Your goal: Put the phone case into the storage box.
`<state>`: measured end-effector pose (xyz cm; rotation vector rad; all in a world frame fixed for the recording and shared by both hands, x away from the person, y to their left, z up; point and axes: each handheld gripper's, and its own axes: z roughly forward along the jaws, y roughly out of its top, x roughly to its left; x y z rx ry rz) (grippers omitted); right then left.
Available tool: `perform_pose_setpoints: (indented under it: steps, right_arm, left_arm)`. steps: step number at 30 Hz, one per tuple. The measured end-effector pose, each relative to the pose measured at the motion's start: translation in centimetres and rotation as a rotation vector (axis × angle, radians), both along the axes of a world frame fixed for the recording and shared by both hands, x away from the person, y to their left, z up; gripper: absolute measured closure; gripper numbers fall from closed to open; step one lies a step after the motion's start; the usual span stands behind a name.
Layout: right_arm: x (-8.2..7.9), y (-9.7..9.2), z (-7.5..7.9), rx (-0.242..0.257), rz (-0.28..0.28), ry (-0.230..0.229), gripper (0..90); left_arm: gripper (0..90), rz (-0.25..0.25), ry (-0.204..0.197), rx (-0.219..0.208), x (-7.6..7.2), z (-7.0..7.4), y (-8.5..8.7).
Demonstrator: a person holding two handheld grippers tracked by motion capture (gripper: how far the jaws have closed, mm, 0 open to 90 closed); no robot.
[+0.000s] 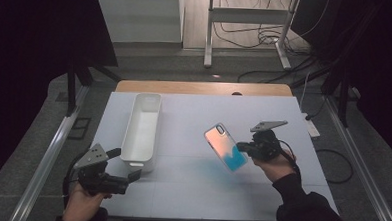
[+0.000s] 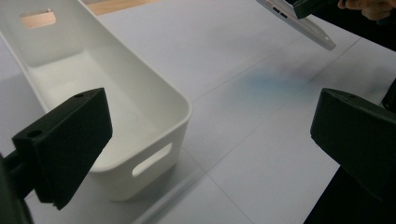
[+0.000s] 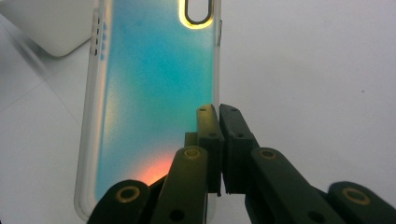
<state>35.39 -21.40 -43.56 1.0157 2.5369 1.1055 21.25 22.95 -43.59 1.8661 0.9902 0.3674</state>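
- My right tool (image 1: 246,148) is clamped on the phone case (image 1: 226,147), pinching one long side wall near its lower end; in the right gripper view the two jaws are nearly together with only the thin edge (image 3: 218,100) between them.
- The phone case hangs tilted above the surface (image 1: 190,185), clear of it, with the camera cut-out (image 3: 197,10) at the far end and a blue glow cast on the surface below it.
- My left tool (image 1: 126,176) stands open with nothing between its jaws, near the near end of the white bin (image 1: 142,129), which sits empty on the left part of the surface.
- I judge the step in hand to be carrying the phone case across to the white bin, so I want to keep the squeeze steady; a grip on one thin wall could let the case swing or slip.
- I would move slowly and keep the case lifted high enough to pass over the bin's rim (image 2: 184,100).
- The bin is long and narrow, so I would turn the case until its long side runs along the bin before lowering.
- My left tool could steady the bin by its near end with the handle slot (image 2: 152,159), or simply stay out of the way.
- I would let go only once the case is low inside the bin.
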Motion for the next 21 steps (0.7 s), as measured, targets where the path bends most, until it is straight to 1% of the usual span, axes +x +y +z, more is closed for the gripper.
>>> perform_pose_setpoints:
  steps: [3, 5, 8, 9, 14, 21]
  right_arm:
    - [0.0, 0.0, 0.2, 0.007, -0.002, -0.01, 87.7]
    - [0.0, 0.0, 0.4, 0.012, -0.001, -0.018, 87.7]
    - [-0.1, 0.0, 0.5, 0.018, -0.006, -0.03, 87.7]
    - [-0.1, 0.0, 0.5, 0.018, -0.006, -0.03, 87.7]
    - [-0.2, 0.0, 0.8, 0.026, -0.007, -0.047, 87.7]
    - [-0.2, 0.2, 1.1, 0.034, -0.006, -0.06, 87.7]
  left_arm:
    - [0.0, -0.016, 0.01, -0.02, 0.6, 0.3, -0.3]
    - [0.0, -0.023, 0.01, -0.025, 1.0, 0.5, -0.5]
    - [0.0, -0.034, 0.02, -0.066, 2.0, 0.6, -0.7]
    - [0.0, -0.034, 0.02, -0.066, 2.0, 0.6, -0.7]
    - [0.0, -0.051, 0.033, -0.088, 3.4, 0.8, -1.4]
    - [0.0, -0.075, 0.049, -0.091, 4.9, 0.7, -2.6]
